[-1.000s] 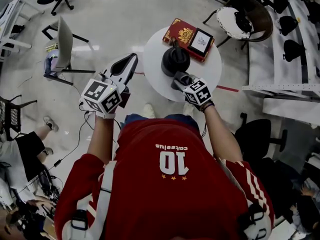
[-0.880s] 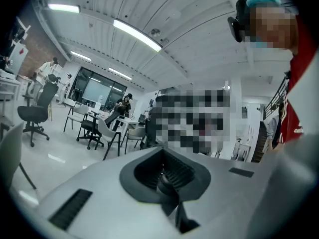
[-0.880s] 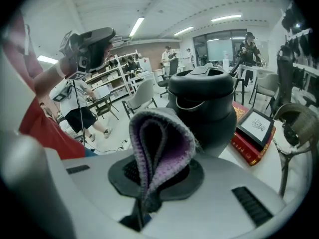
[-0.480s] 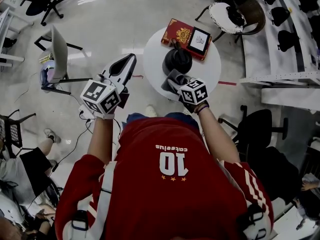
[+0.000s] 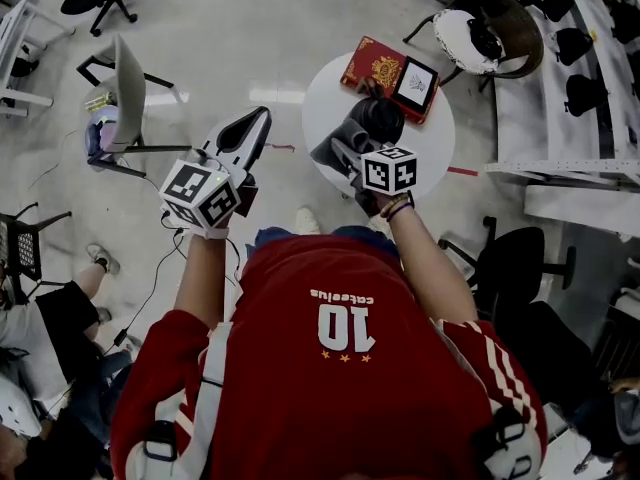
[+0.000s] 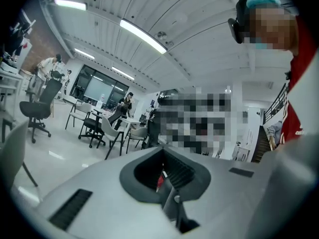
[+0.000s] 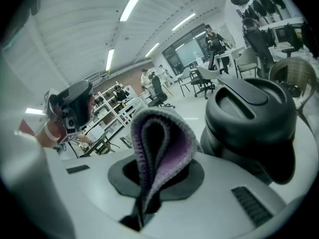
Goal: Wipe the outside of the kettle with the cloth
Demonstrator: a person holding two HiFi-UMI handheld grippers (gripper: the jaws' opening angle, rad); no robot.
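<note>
A black kettle [image 5: 380, 118] stands on a small round white table [image 5: 430, 148]. My right gripper [image 5: 345, 154] is shut on a folded grey and purple cloth [image 5: 340, 140], which lies against the kettle's near left side. In the right gripper view the cloth [image 7: 160, 144] sticks up from between the jaws, and the kettle [image 7: 254, 121] with its lid is close on the right. My left gripper [image 5: 258, 120] is held off the table to the left, shut and with nothing in it. Its closed fingers [image 6: 169, 180] point out into the room.
A red book [image 5: 372, 66] and a tablet [image 5: 416, 83] lie on the table's far side, just behind the kettle. A wicker chair [image 5: 492, 30] stands behind the table, a grey chair [image 5: 125, 98] to the left and a black office chair [image 5: 512, 268] to the right.
My right gripper has slid left round the kettle's near side with the cloth, and its marker cube has turned. The left gripper has stayed where it was.
</note>
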